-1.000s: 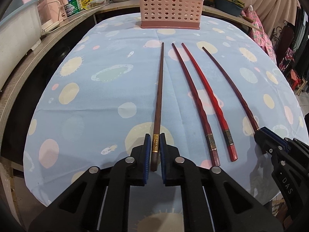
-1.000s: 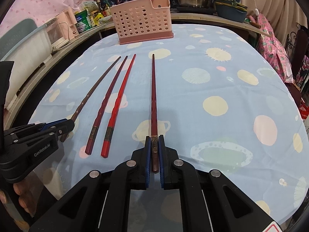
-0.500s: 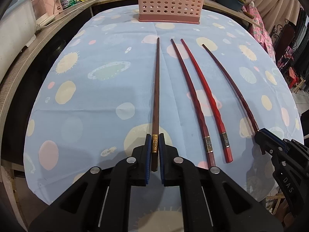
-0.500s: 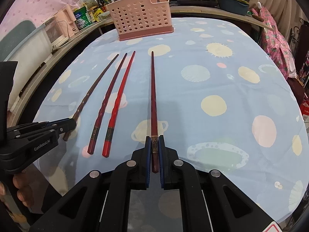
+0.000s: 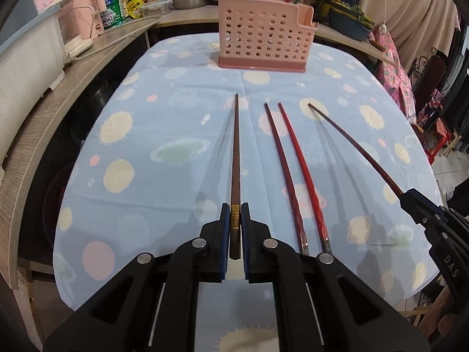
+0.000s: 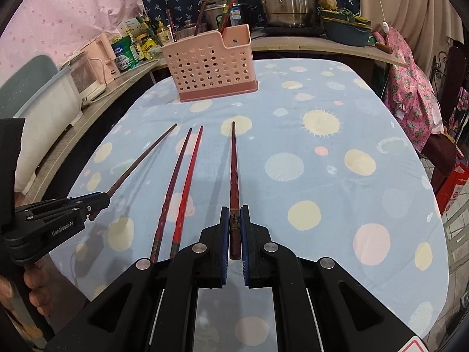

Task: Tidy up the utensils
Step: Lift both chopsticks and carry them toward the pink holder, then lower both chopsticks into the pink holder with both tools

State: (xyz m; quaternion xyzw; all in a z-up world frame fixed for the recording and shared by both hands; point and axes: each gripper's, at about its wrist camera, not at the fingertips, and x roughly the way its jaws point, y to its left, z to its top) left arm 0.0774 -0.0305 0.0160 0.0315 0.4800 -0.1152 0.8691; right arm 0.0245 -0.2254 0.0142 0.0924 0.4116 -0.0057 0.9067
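Observation:
My left gripper [image 5: 235, 214] is shut on the thick end of a brown chopstick [image 5: 235, 158] and holds it raised above the table, tip pointing at the pink perforated utensil holder [image 5: 265, 44]. My right gripper [image 6: 234, 217] is shut on a dark red chopstick [image 6: 233, 161], also lifted, tip toward the holder [image 6: 209, 66]. Two more red chopsticks [image 5: 293, 176] lie side by side on the cloth between the grippers; they also show in the right wrist view [image 6: 178, 184]. The holder holds several utensils.
The table carries a light blue spotted cloth [image 5: 164, 135]. A wooden counter [image 5: 73, 88] runs along the left with a white appliance and bottles. Pots [image 6: 287, 0] stand behind the holder. A chair with pink fabric [image 6: 410, 67] stands at the right.
Both grippers have lifted their chopsticks off the cloth and tilted up; shadows now show under the sticks. The holder sits lower in both views.

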